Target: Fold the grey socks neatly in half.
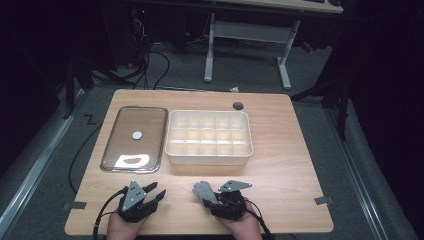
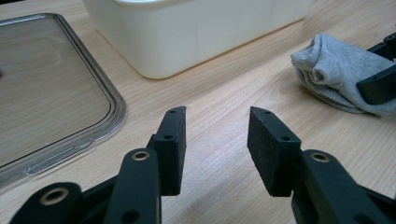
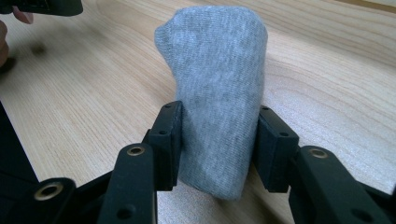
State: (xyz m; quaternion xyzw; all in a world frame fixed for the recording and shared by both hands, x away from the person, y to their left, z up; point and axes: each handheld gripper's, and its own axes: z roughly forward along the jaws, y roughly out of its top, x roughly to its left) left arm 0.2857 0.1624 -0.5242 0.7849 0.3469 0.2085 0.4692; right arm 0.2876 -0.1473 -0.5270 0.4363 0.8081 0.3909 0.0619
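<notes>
Room: dark, with cables and a white desk frame behind a light wooden counter [image 1: 280, 150].
High view, layout: clear flat plastic lid [image 1: 134, 138] lying left of the cream plastic divided organiser box [image 1: 208, 138], the two just beside each other; small dark round hole [image 1: 238, 105] in the counter behind the box.
High view, hands: both at the near edge, left claw [image 1: 152, 195] beside right claw [image 1: 206, 196], well short of the box.
High view, cargo: rolled grey knit sock [image 1: 203, 190] at the right claw's tip, near the counter's front.
Left gripper view: left claw [image 2: 216, 140] spread wide and empty, low over bare wood; lid at left, box wall ahead, sock [image 2: 336, 70] off to the right.
Right gripper view: right claw [image 3: 217, 144] clamped on the sock [image 3: 217, 93], pads pressing both flanks, bundle standing above them.
Likely step: carrying the sock to a box cell, judged from the layout alone.
Doing it well: keep the squeeze firm so the roll stays together, lift clear of the rim, lower squarely into one cell, then release.
</notes>
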